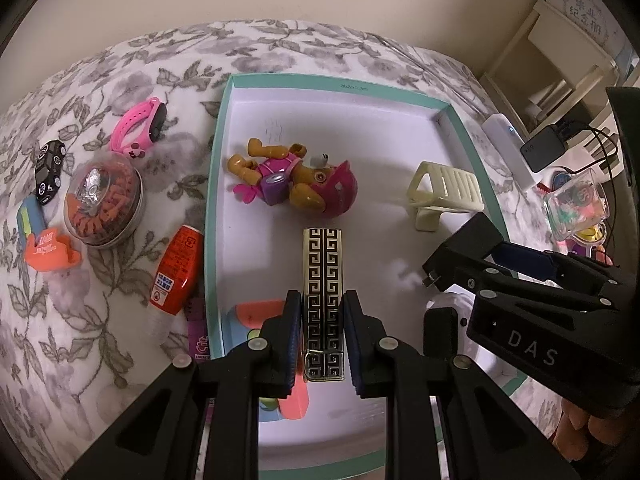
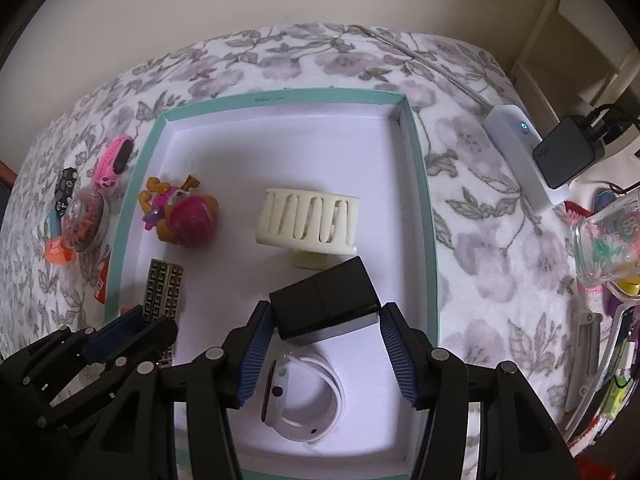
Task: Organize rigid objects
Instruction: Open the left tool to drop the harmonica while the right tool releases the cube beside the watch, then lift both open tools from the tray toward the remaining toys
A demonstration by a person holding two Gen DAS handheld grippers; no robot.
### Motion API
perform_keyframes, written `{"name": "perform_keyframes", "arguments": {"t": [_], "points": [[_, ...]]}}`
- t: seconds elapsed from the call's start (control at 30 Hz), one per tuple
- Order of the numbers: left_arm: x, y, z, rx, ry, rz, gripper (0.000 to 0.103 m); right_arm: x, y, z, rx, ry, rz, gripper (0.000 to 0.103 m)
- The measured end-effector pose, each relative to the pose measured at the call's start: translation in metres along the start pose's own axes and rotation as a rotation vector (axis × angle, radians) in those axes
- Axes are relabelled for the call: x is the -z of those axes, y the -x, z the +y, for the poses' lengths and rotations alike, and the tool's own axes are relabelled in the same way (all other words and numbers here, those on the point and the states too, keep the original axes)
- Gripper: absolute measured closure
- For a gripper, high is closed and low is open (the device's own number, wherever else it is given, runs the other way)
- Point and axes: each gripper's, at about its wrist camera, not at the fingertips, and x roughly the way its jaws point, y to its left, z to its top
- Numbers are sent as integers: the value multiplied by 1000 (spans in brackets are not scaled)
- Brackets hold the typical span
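A white tray with a teal rim (image 1: 212,184) (image 2: 420,200) lies on a floral bedspread. My left gripper (image 1: 323,344) is shut on a gold-and-black patterned bar (image 1: 323,280) (image 2: 162,292), held low over the tray's near left part. My right gripper (image 2: 326,310) is shut on a black plug adapter (image 2: 324,304) (image 1: 464,248), also over the tray, just above a white wristwatch (image 2: 312,396). Inside the tray lie a toy dog with a pink helmet (image 1: 296,178) (image 2: 184,216) and a cream slatted holder (image 1: 444,196) (image 2: 308,220).
Left of the tray lie a pink watch (image 1: 140,124), a toy car (image 1: 48,170), a round tin of hair ties (image 1: 104,204), an orange clip (image 1: 48,254) and a red tube (image 1: 176,272). On the right are a white box (image 2: 516,152), a black charger (image 2: 568,152) and a glass jar (image 2: 608,240).
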Motion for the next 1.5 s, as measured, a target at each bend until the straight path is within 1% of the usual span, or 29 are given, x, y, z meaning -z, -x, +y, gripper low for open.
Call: {"name": "perform_keyframes", "arguments": {"t": [0.17, 0.27, 0.43, 0.57, 0.67, 0.73, 0.77, 0.83, 0.97, 1.1, 1.23, 1.3, 1.37, 1.4, 1.43, 1.5], "points": [[0, 0, 0, 2, 8, 6, 81, -2, 0, 1, 4, 3, 6, 44], [-1, 0, 0, 9, 15, 12, 79, -3, 0, 2, 11, 10, 6, 44], [-2, 2, -2, 12, 11, 8, 69, -3, -1, 3, 17, 17, 11, 43], [-4, 7, -2, -6, 1, -8, 67, -5, 6, 2, 19, 13, -4, 38], [-7, 13, 1, 3, 15, -20, 67, -7, 18, 2, 11, 10, -37, 29], [-10, 19, 4, 2, 24, -36, 65, -9, 28, 3, 13, 13, -67, 29], [-12, 24, 6, -5, 29, -50, 63, -10, 35, 4, 13, 15, -89, 29], [-14, 31, 10, -16, 39, -75, 55, -12, 48, 5, 10, 14, -125, 29], [-18, 43, 21, -32, 74, -110, 51, -16, 69, 7, 15, 18, -183, 28], [-20, 53, 33, -57, 110, -142, 39, -17, 82, 9, 24, 22, -238, 13], [-22, 60, 45, -85, 140, -176, 26, -18, 82, 10, 23, 17, -245, 12], [-23, 62, 50, -96, 154, -185, 25, -18, 79, 10, 29, 21, -239, 5], [-23, 63, 54, -112, 164, -196, 21, -17, 77, 10, 32, 23, -244, 1], [-23, 64, 57, -123, 168, -201, 15, -17, 77, 11, 31, 24, -248, 1], [-23, 65, 60, -132, 172, -206, 13, -17, 77, 11, 28, 25, -252, 1], [-24, 67, 64, -148, 183, -214, 13, -17, 78, 12, 21, 25, -264, 0]]}}
